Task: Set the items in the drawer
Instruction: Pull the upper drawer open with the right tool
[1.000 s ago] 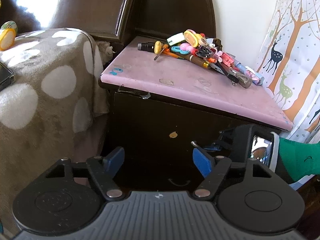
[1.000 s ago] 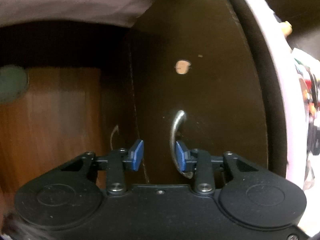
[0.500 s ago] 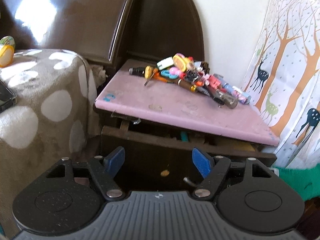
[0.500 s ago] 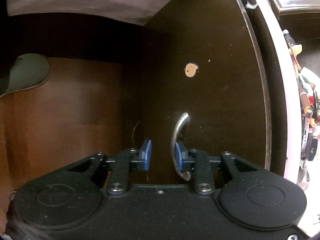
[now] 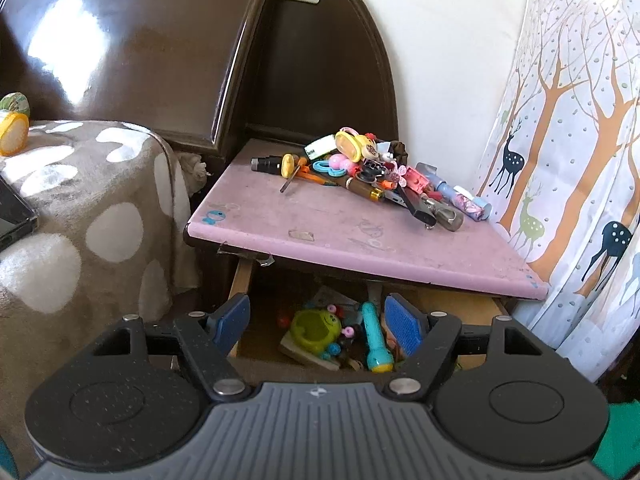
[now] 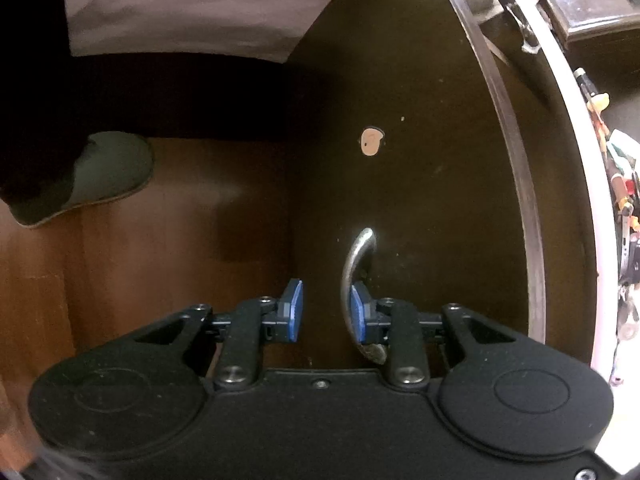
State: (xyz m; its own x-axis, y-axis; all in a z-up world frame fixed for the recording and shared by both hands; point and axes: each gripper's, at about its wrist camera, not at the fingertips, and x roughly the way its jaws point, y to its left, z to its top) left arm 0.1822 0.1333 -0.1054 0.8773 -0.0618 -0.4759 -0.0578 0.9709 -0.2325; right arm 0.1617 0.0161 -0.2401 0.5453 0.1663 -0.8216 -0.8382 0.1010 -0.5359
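A heap of small items (image 5: pixel 372 172), tools, clips and toys, lies at the back of the pink-topped nightstand (image 5: pixel 352 236). Below it the drawer (image 5: pixel 444 304) stands pulled out and holds a green toy (image 5: pixel 316 330) and a teal flashlight (image 5: pixel 374 338). My left gripper (image 5: pixel 318 320) is open and empty above the drawer. In the right wrist view the dark drawer front (image 6: pixel 420 168) fills the frame, with its curved metal handle (image 6: pixel 354 272). My right gripper (image 6: pixel 326 314) is partly open; the handle lies against the right pad (image 6: pixel 358 314) and the left pad stands apart.
A bed with a brown spotted blanket (image 5: pixel 80 216) is left of the nightstand, with a dark headboard (image 5: pixel 132 48) behind. A deer-print curtain (image 5: pixel 576 160) hangs on the right. A grey slipper (image 6: pixel 84 176) lies on the wood floor (image 6: pixel 140 280).
The drawer has slid out from shut to wide open, and its contents now show. The left gripper has risen and pulled back. The right gripper stays at the handle.
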